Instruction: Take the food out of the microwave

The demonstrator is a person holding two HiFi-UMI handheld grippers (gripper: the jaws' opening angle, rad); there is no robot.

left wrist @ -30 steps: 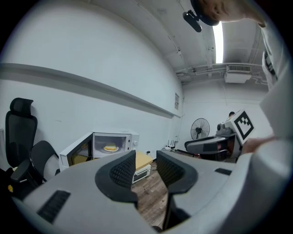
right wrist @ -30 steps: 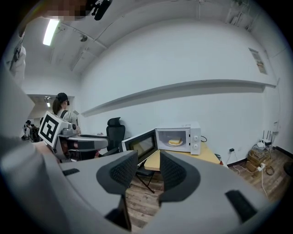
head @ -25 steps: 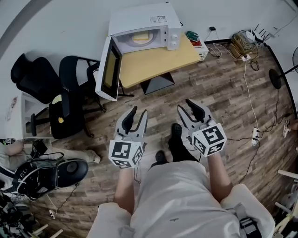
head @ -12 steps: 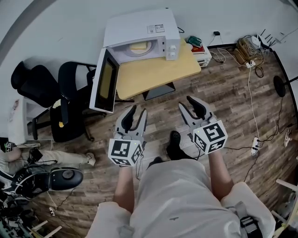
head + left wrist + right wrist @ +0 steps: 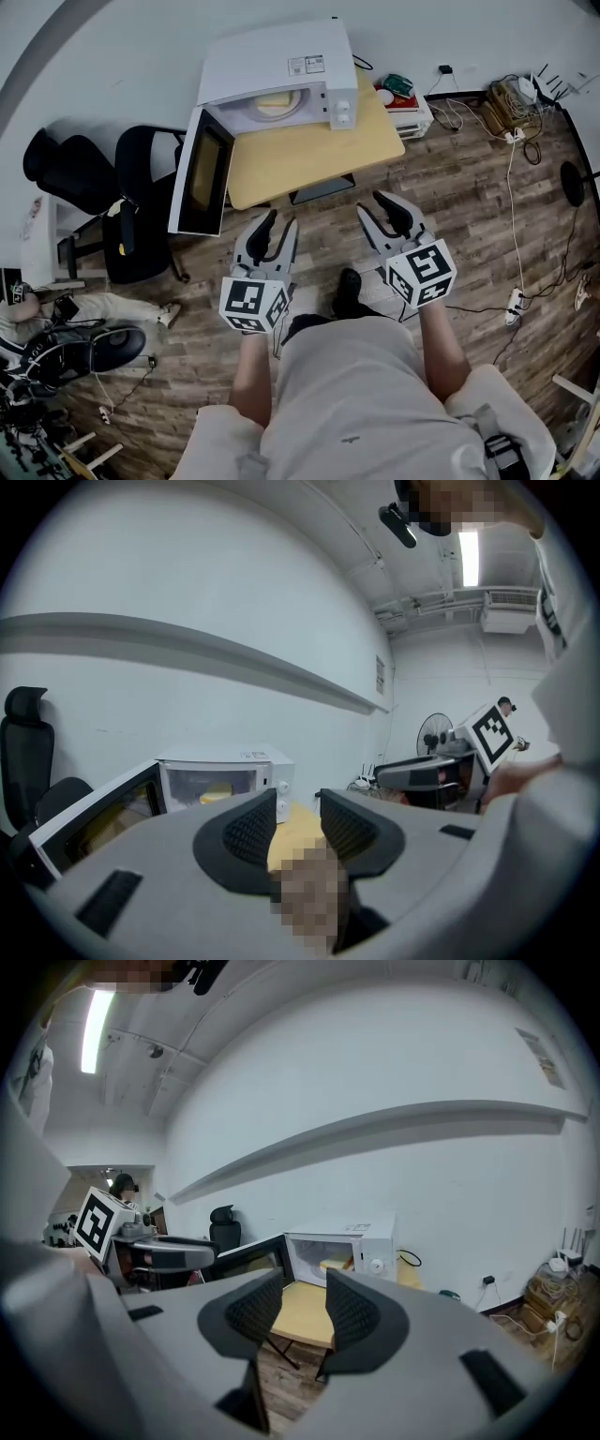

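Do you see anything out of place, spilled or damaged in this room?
Nothing is spilled or damaged. The microwave door stands wide open, sticking out past the table edge, with yellow food inside. A tangle of cables lies on the floor.

Head view steeply downward, gripper views near level, all sharing microwave [image 5: 272,56]

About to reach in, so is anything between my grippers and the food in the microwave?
Nothing visible does. The microwave door is swung open to the left, the wooden table in front holds nothing, and the food shows inside.
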